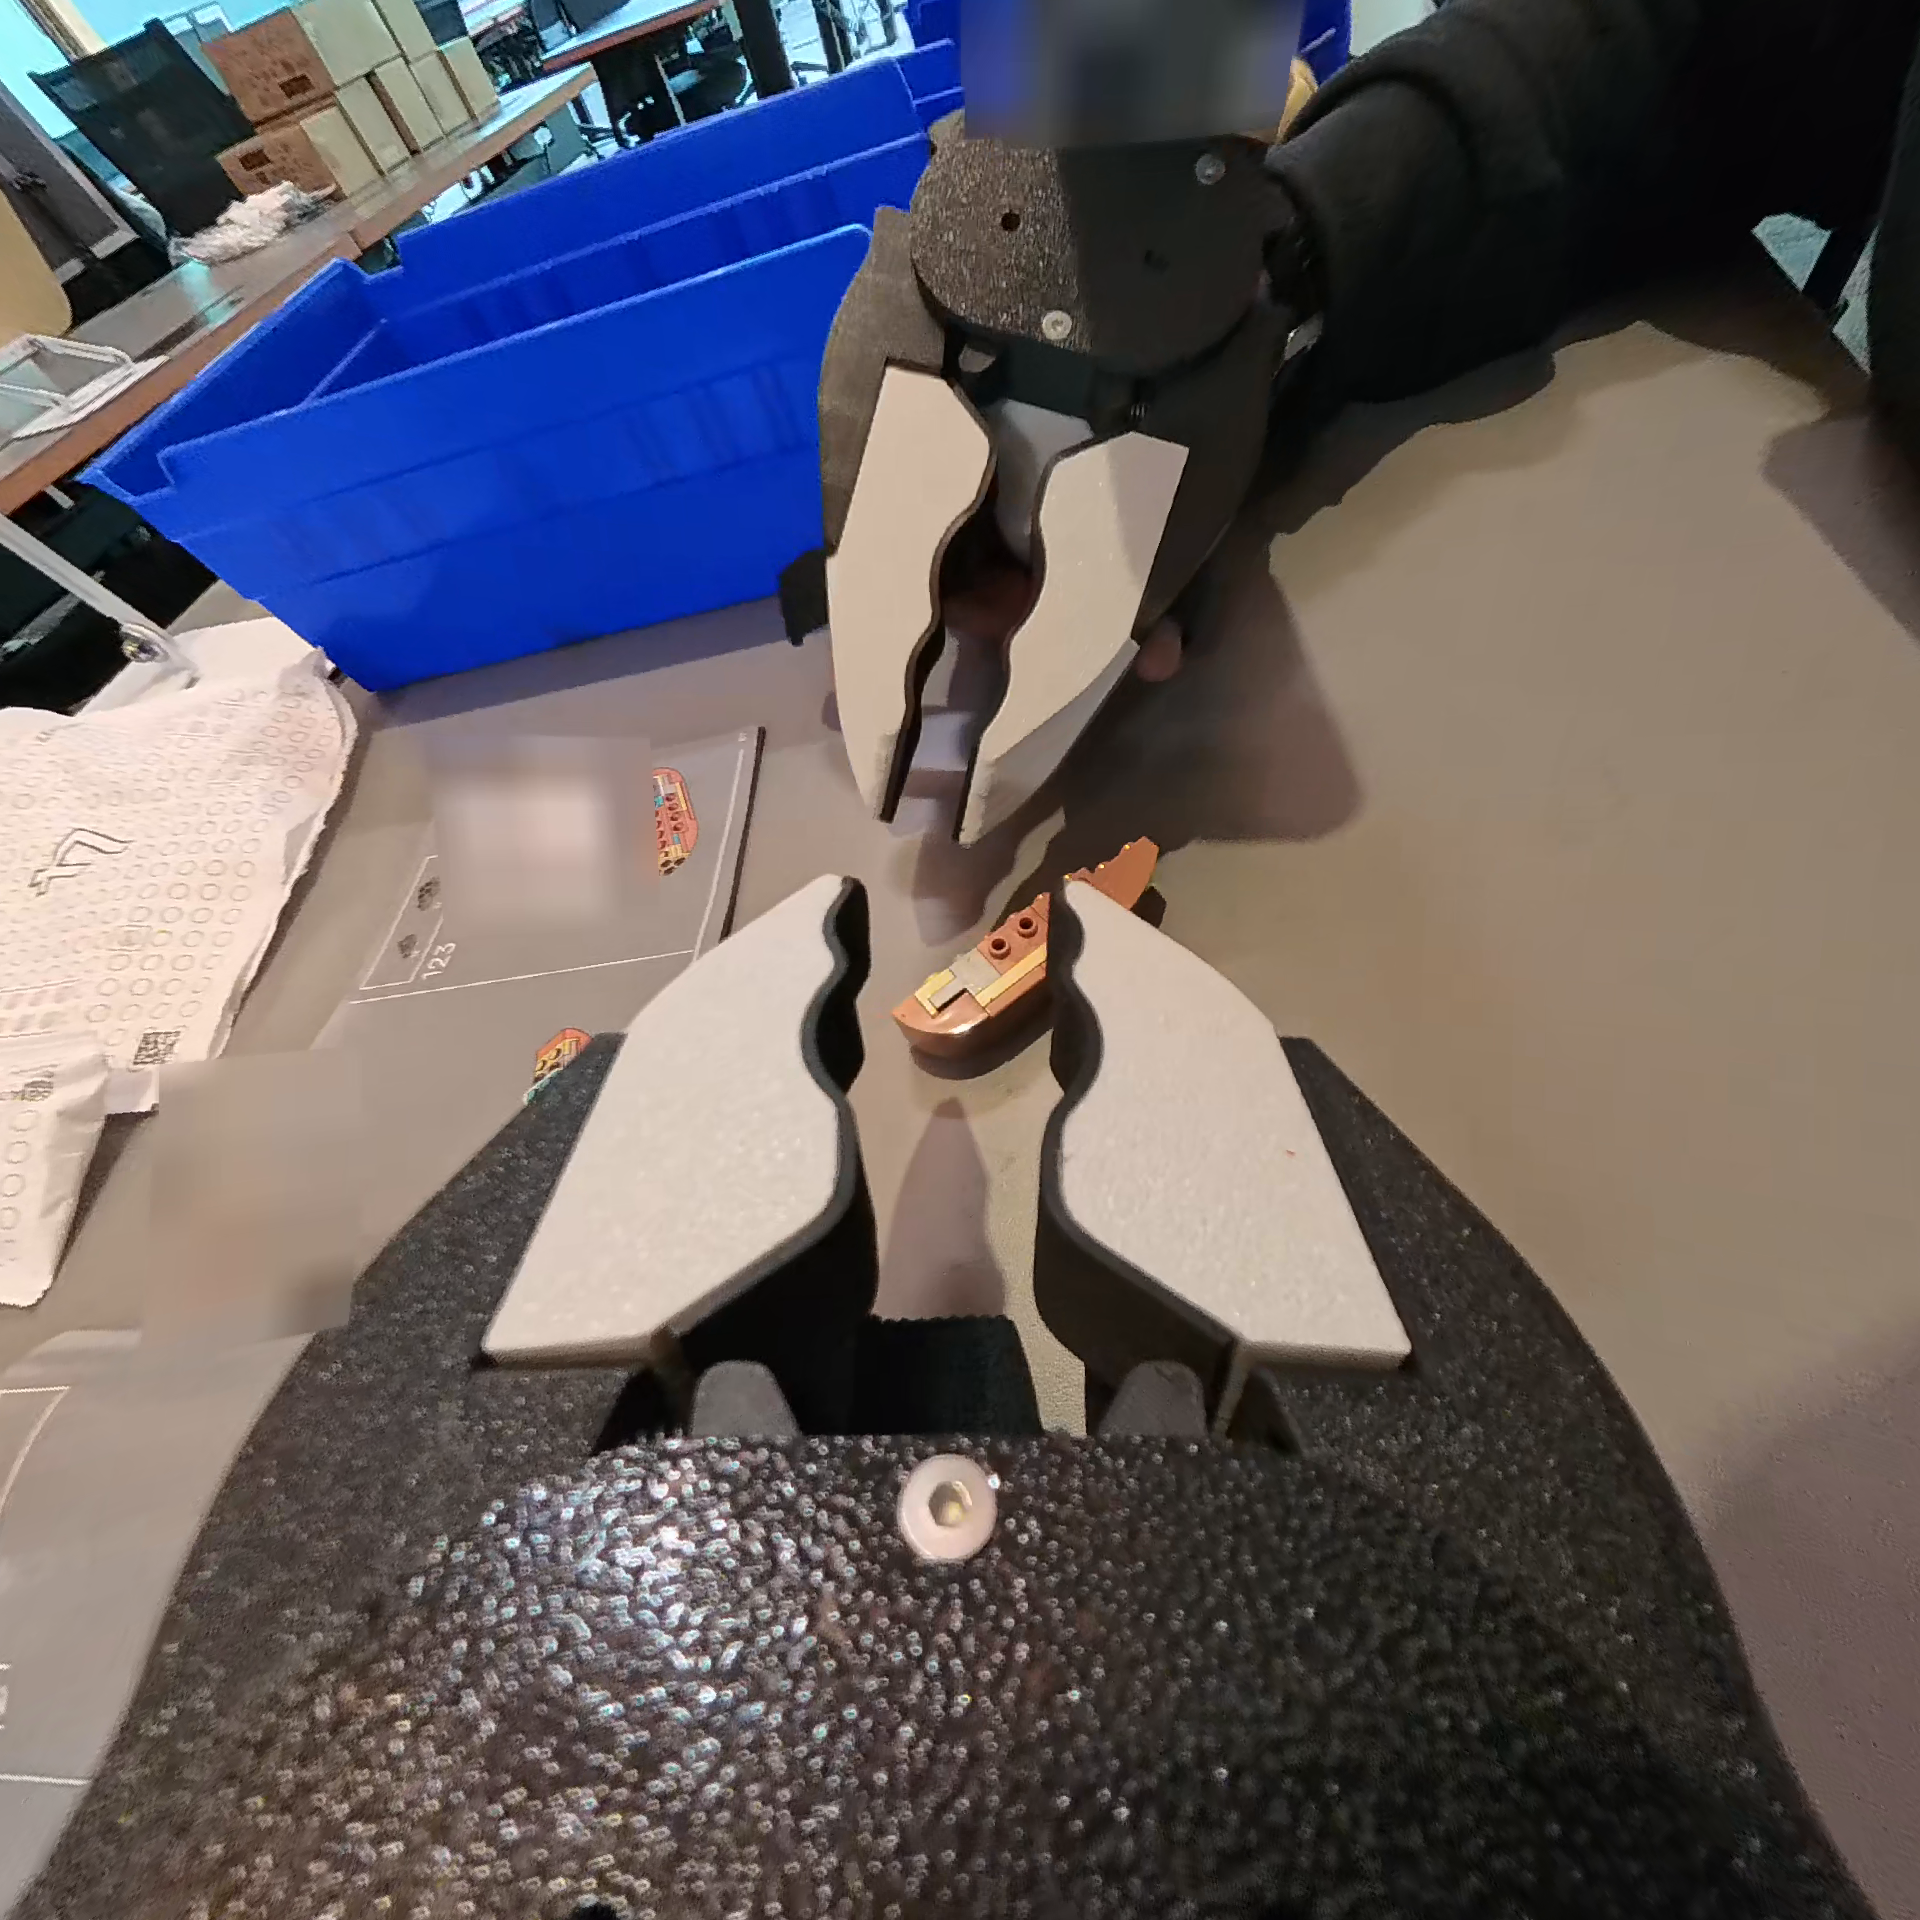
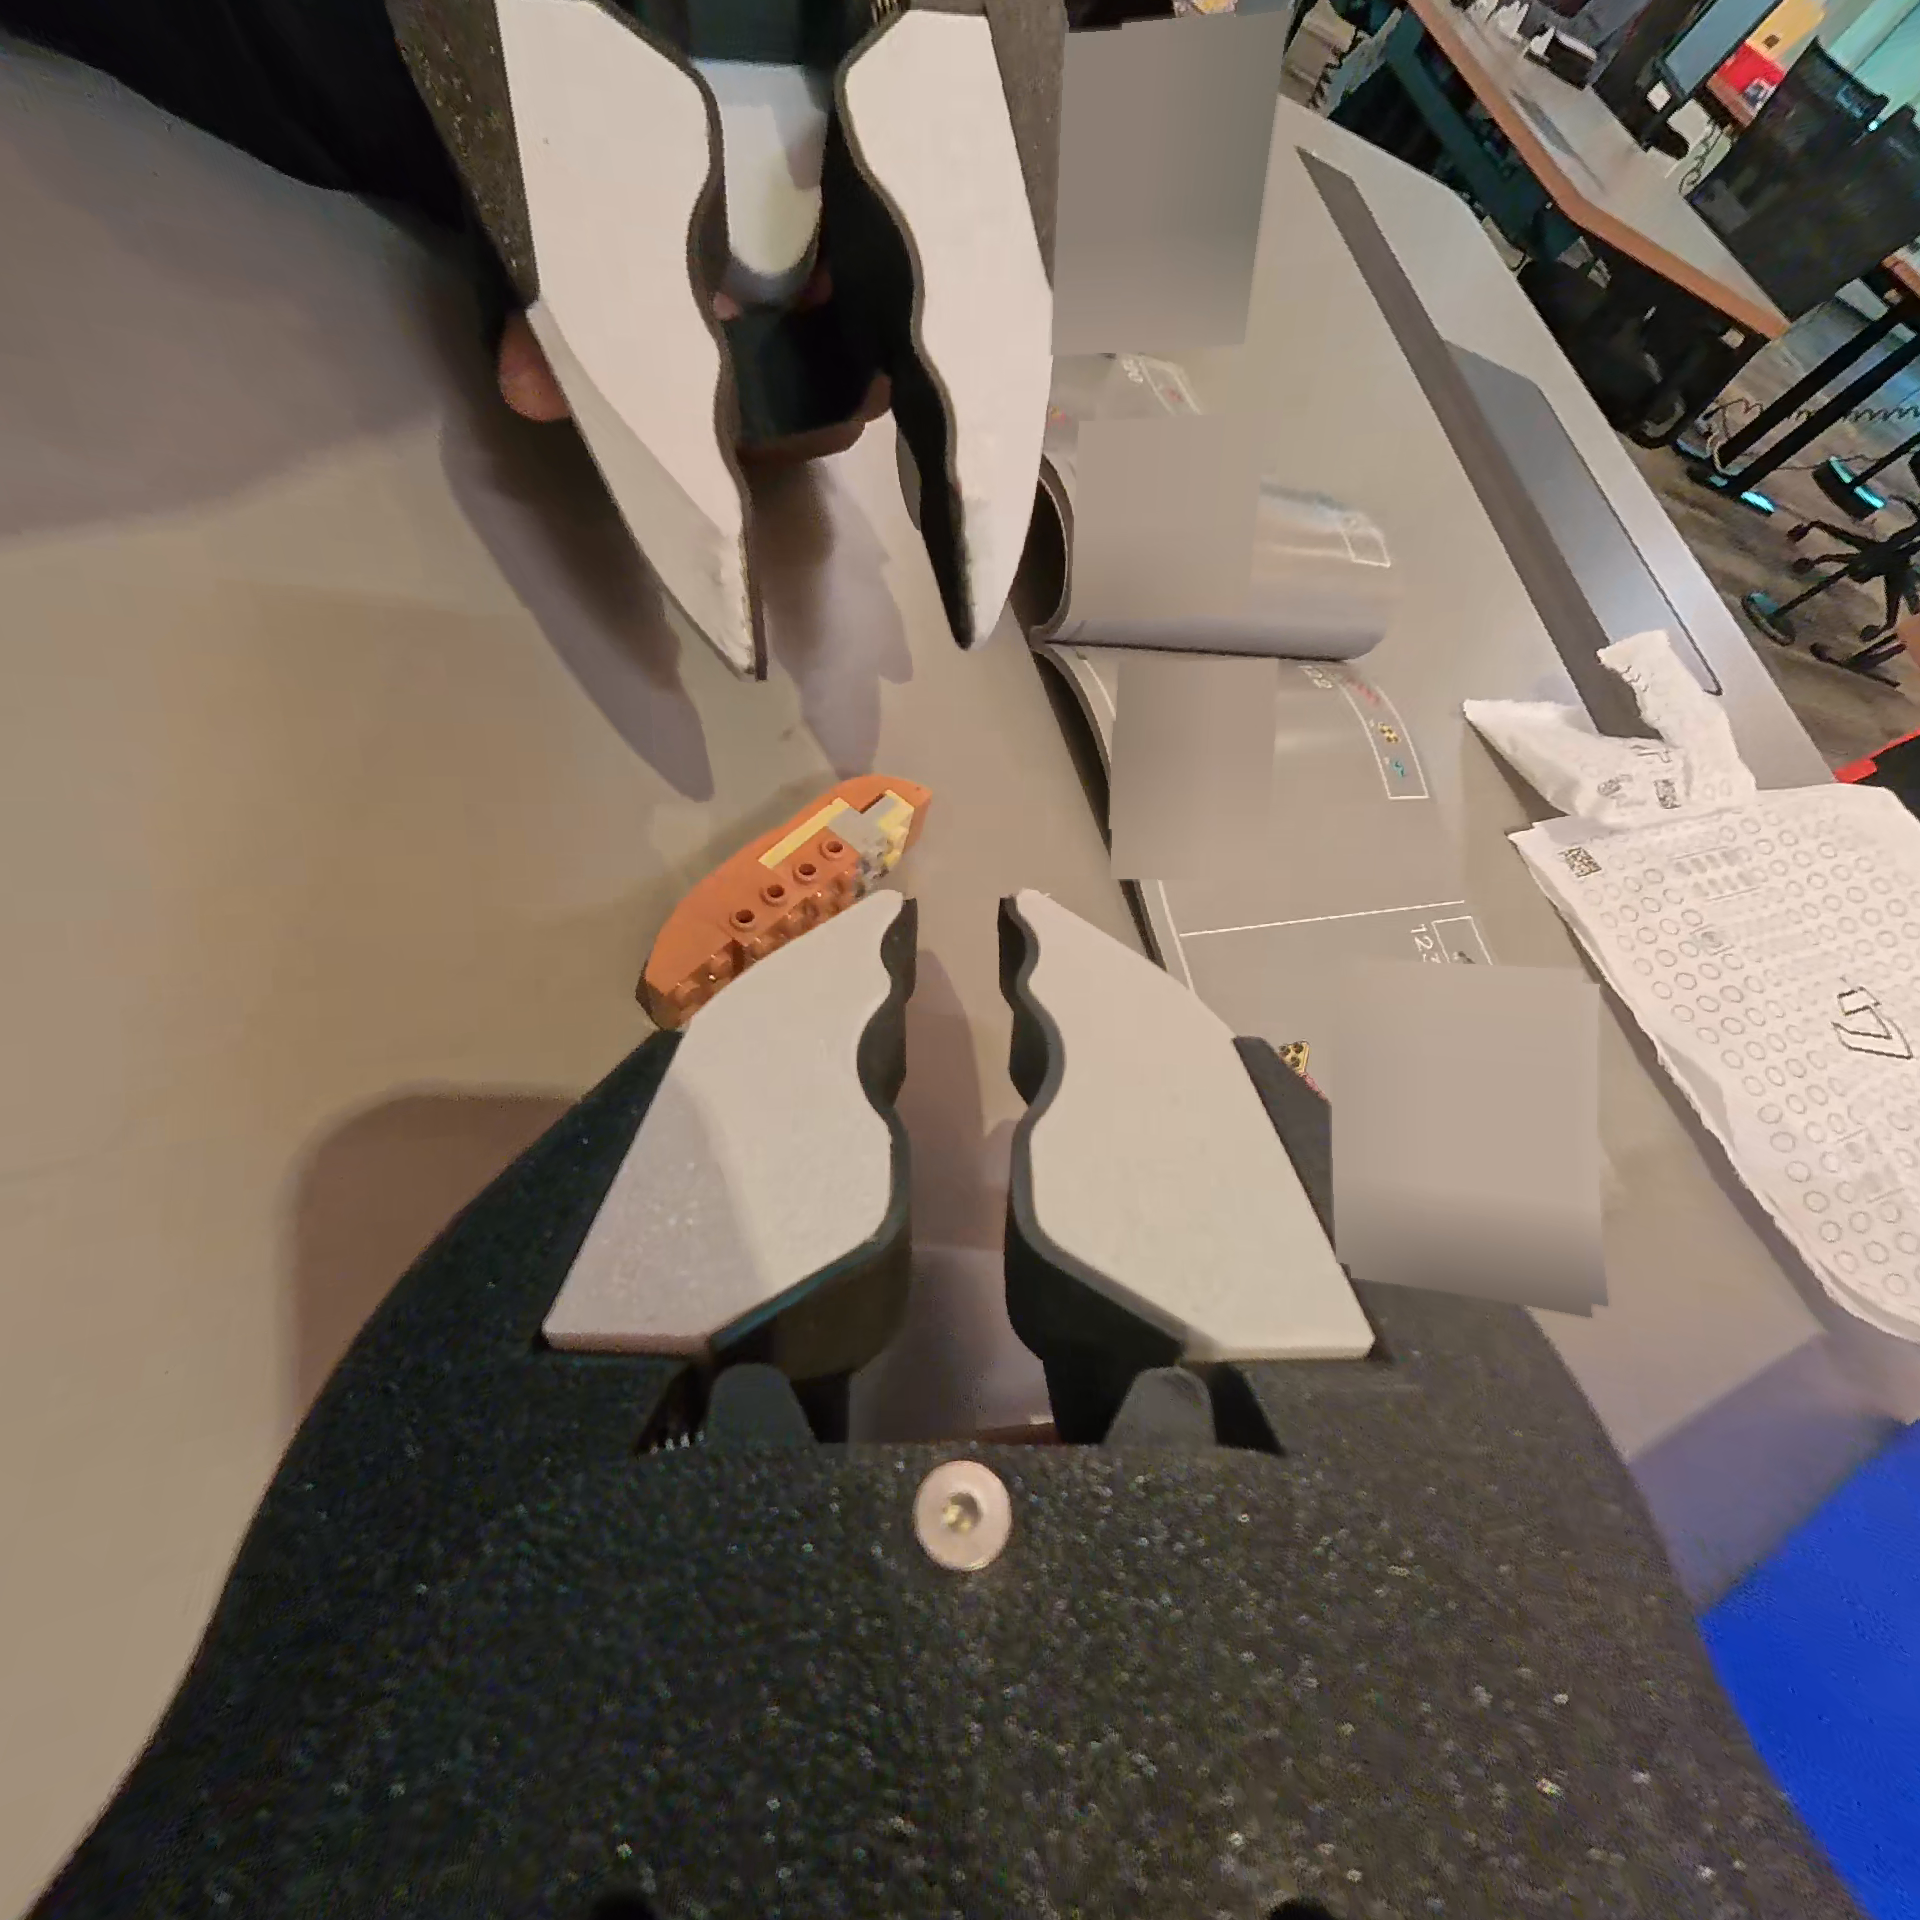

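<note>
Two hand-held grippers are facing each other over a brown brick boat lying on the grey table. The left gripper and right gripper are both hanging open and empty; squaring the jaws across the hull looks wisest.

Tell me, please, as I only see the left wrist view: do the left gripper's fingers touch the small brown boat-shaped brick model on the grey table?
Observer: No; the right wrist view shows the tips of the left gripper short of the brown model, bare grey table between.
Operator: Does the right gripper hold anything?
Observer: No; the right gripper stands open over bare table, the model outside its fingers.
Operator: What is hidden from me?
Observer: A row of four studs on the model; you see two.
</note>
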